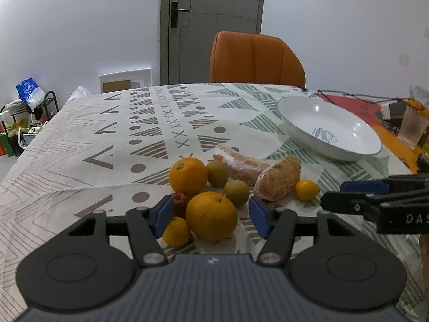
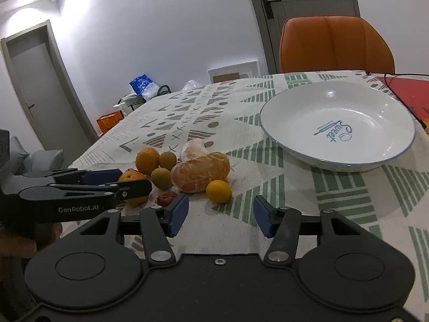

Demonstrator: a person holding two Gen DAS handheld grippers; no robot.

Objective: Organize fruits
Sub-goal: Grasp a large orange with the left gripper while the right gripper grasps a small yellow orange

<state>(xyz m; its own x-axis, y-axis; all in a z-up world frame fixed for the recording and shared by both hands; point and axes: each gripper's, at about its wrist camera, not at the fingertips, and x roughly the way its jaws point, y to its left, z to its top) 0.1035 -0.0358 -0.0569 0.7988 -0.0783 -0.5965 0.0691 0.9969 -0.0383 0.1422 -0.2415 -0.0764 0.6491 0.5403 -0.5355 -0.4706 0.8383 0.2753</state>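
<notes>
While the fruits sit in a loose pile on the counter [image 1: 80, 145], nothing is gripped yet, so the step in hand looks like the approach to a first pick. The left hand-held gripper [image 1: 209, 213] hangs low with its jaws wide, and the near orange [image 1: 211, 214] lies between its blue pads [image 1: 163, 214]. A small yellow fruit [image 1: 176, 231] and a dark red one [image 1: 179, 201] sit just beside the left pad. Behind them lie a second orange [image 1: 188, 175], two green-brown fruits [image 1: 217, 173], a peeled citrus [image 1: 277, 178] and a pale peeled segment [image 1: 238, 165].

The right hand-held gripper [image 2: 219, 216] also stands wide and holds nothing; another small yellow fruit [image 2: 218, 191] lies just ahead of its tips. The white plate [image 2: 270, 131] sits well apart from the pile, to the right, with nothing in it, and is probably the target.

Next, the left jaws likely need to close squarely on the near orange without nudging its neighbours, then lift clear. The orange is round and smooth, so an off-centre squeeze could let it roll out.
</notes>
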